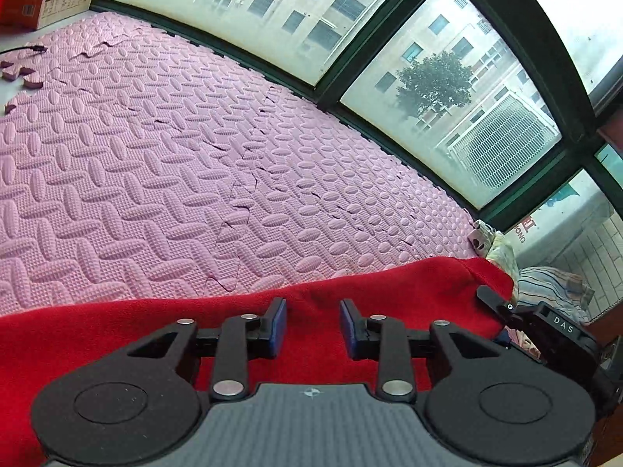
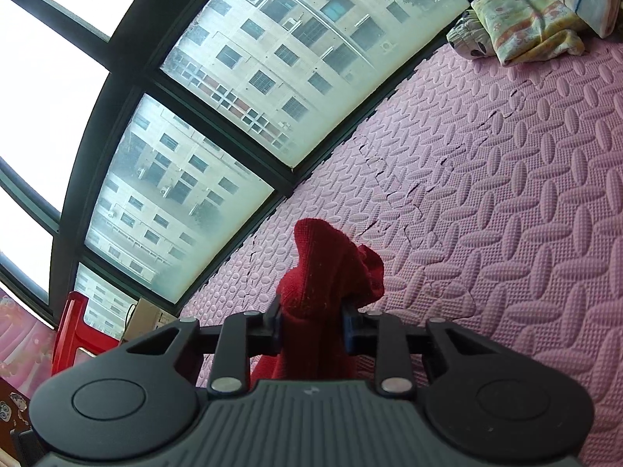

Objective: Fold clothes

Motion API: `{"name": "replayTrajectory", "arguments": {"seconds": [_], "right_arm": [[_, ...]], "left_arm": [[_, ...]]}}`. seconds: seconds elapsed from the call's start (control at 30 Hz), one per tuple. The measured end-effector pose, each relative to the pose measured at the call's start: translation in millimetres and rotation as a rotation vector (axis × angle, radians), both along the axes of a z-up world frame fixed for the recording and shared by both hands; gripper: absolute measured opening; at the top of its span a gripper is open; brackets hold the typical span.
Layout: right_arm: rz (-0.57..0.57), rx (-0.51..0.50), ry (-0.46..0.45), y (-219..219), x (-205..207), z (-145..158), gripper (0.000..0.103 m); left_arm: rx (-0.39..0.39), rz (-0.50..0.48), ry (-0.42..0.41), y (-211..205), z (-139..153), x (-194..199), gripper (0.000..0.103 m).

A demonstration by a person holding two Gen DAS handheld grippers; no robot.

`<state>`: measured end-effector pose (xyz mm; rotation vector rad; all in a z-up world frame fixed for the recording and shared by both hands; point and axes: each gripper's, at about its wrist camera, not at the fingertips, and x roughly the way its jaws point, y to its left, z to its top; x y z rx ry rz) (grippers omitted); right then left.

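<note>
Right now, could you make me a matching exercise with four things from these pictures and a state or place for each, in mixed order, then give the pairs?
Things:
1. left hand-held gripper
2. right hand-held gripper
3. pink foam mat
4. pile of patterned clothes

States or places:
A. shut on bunched red garment
B. at the mat's far corner by the window
C. open above red cloth
D. covers the floor

Pairs: 1-C, 2-A, 3-D, 4-B
</note>
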<state>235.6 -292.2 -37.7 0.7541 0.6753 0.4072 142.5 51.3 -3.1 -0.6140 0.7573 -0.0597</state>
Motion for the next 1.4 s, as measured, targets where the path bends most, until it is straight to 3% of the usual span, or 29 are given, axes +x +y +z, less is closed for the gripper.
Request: {"name": "replayTrajectory", "arguments": {"seconds": [0.2, 0.3, 0.43, 0.83, 1.13, 1.4], "right_arm": [[0.047, -0.024, -0.076, 18, -15, 31, 0.02], [0.082, -0.044, -0.116, 30, -25, 45, 0.019], [0.15, -0.09, -0.185, 55, -44, 69, 0.018], [0.392, -0.235, -0.328, 147, -104, 114, 0.018], [0.618, -0.416, -0.441, 229, -162, 111, 0.017], [0.826, -0.573, -0.54, 289, -219, 88, 0.017]], "left_arm": [[0.084, 0.058, -0.045, 39, 27, -54, 0.037], [0.15, 0.096, -0.048, 58, 32, -86, 0.037], [0.176, 0.14, -0.023, 77, 27, -122, 0.039], [0.064, 0.229, -0.04, 114, 8, -190, 0.044], [-0.015, 0.258, -0.027, 132, -10, -204, 0.042], [-0.06, 0.285, -0.025, 149, -18, -205, 0.041]]}}
